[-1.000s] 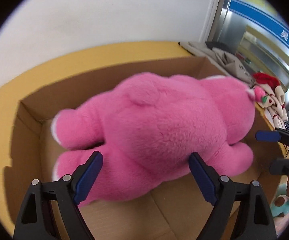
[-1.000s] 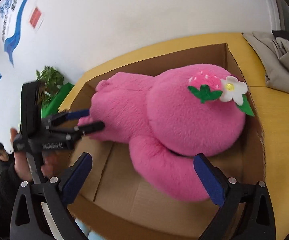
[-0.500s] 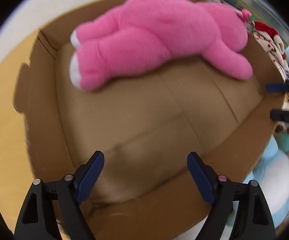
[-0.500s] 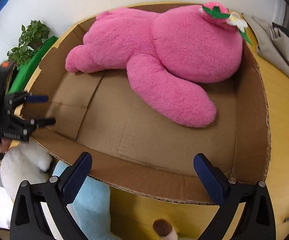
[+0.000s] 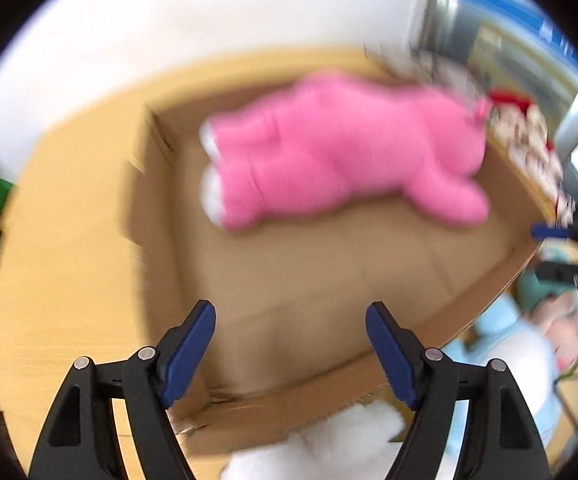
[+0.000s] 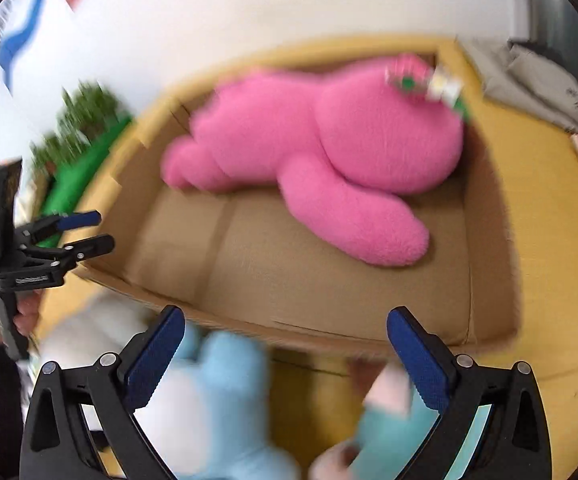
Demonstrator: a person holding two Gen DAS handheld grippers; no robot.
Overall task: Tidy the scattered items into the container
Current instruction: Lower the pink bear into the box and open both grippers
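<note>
A big pink plush [image 5: 341, 160] [image 6: 329, 152] lies inside the open cardboard box [image 5: 309, 392] [image 6: 489, 264], against its far wall. My left gripper [image 5: 289, 320] hovers over the box's near left corner. Its jaws are closing and nothing is between them. It also shows at the left of the right wrist view as the left gripper [image 6: 85, 232]. My right gripper [image 6: 285, 320] stands open and empty above the box's near wall. Below it lie a light blue plush [image 6: 225, 400], a white plush [image 6: 101, 320] and a teal and pink toy [image 6: 389, 420]. Both views are blurred.
The box sits on a yellow table [image 6: 549, 240] against a white wall. A green plant [image 6: 85, 120] stands at the left. Grey cloth [image 6: 529, 80] and a red and white plush [image 5: 529, 128] lie at the back right. A person's hand [image 6: 25, 316] holds the left gripper.
Both grippers have drawn back from the pink plush toward the box's near edge; the plush stays in the box. The left jaws have narrowed a little. Toys outside the box have come into view.
</note>
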